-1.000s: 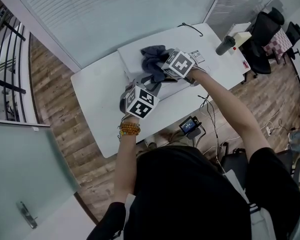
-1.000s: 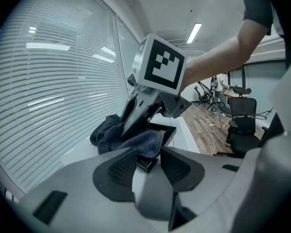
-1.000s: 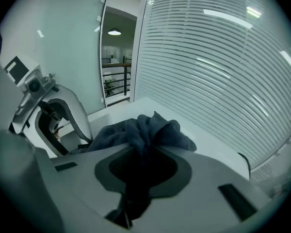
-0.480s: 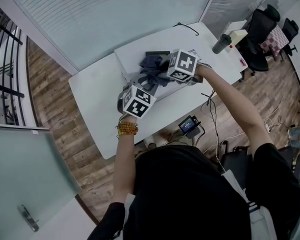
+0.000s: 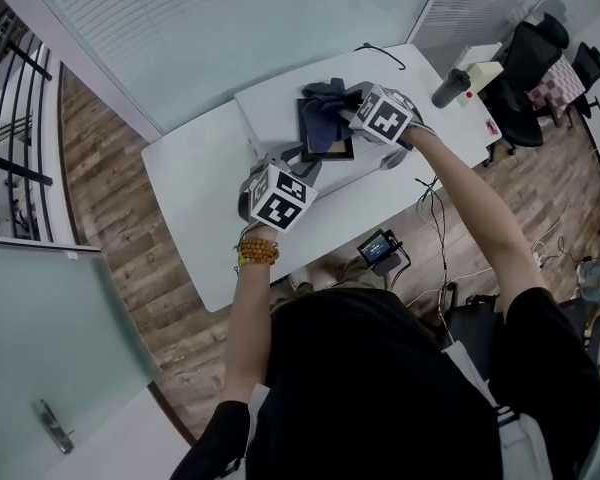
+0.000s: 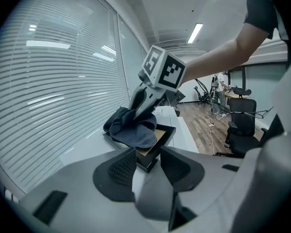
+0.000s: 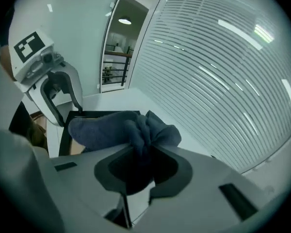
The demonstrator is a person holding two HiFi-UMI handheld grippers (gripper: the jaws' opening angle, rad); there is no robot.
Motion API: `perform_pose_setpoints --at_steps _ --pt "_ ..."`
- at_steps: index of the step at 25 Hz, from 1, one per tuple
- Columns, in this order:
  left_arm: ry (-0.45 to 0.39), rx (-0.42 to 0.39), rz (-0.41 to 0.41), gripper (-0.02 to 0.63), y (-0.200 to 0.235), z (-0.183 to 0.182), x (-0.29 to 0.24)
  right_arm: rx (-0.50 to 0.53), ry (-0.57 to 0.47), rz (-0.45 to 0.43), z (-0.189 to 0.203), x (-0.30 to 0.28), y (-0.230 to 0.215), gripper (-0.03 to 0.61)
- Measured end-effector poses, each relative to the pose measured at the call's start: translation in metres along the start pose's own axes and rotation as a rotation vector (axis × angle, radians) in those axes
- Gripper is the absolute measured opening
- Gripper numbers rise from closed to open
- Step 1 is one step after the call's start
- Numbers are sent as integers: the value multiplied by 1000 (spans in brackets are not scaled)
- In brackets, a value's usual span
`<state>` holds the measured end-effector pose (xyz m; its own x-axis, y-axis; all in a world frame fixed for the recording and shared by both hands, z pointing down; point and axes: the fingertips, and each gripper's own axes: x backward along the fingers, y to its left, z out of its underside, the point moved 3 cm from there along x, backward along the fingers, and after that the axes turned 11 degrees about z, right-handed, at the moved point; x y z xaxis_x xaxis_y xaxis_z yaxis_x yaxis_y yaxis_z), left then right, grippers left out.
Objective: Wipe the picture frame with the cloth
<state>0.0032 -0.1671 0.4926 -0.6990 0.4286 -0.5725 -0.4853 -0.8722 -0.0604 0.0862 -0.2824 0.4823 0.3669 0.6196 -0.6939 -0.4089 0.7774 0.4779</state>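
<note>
A person at a white table [image 5: 185,193] works two handheld grippers. The left gripper [image 6: 146,155] clamps the near corner of a black picture frame [image 6: 163,137], which lies flat. The right gripper [image 7: 143,152] pinches a bunched dark cloth [image 7: 111,130] (blue-grey, knitted) that rests on the frame's far part.

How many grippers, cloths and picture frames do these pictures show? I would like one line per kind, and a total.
Grippers: 2, left gripper and right gripper
Cloths: 1, dark blue cloth
Picture frames: 1, black picture frame
Total: 4
</note>
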Motion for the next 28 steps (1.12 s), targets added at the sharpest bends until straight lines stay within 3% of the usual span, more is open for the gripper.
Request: perform_pose_setpoints --at_steps 5,10,15,20,24,28 --pt "10 12 -9 156 0 1 -2 146 32 12 -5 -8 24 50" --pt "16 22 -21 160 -1 -1 -3 56 51 -117 -3 0 33 49" --pt "12 26 -22 160 1 0 -1 93 51 -179 -8 4 47 48" --pt "8 27 -23 161 3 3 0 107 11 -230 -13 14 73 48" --pt "4 29 -22 161 4 2 0 170 -42 -207 -17 24 82 48" --pt "-4 35 -16 161 1 1 0 69 -177 -194 -11 44 58 54"
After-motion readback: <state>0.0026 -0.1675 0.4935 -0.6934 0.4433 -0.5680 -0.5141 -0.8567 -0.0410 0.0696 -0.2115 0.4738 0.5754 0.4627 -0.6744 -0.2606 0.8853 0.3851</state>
